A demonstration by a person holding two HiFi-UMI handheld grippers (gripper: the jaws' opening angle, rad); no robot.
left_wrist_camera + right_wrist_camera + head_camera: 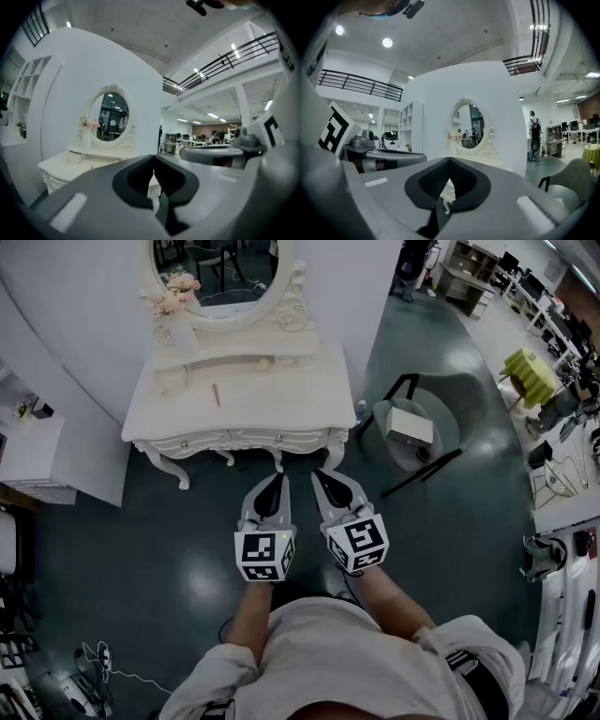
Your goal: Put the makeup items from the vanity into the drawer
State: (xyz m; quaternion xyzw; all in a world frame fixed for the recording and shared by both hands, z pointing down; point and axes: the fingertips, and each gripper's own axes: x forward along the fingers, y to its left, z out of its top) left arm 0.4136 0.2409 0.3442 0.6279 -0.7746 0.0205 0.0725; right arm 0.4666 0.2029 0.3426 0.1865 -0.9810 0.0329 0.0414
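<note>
The white vanity (281, 390) stands against the curved wall, ahead of me across the dark floor. A thin pink makeup item (216, 395) lies on its top, and a pale stick-like item (255, 363) rests on the raised shelf under the oval mirror (223, 277). The front drawers (230, 439) are closed. My left gripper (277, 478) and right gripper (317, 474) hang side by side short of the vanity's front edge, both shut with nothing in them. The left gripper view shows its jaws (153, 159) together before the vanity (61, 164). The right gripper (449, 161) looks the same.
A vase of pink flowers (178, 310) stands on the vanity shelf at the left. To the right is a grey chair (448, 423) holding a white box (411, 425). A white shelf unit (28, 451) stands at the left, and cables (103, 662) lie on the floor.
</note>
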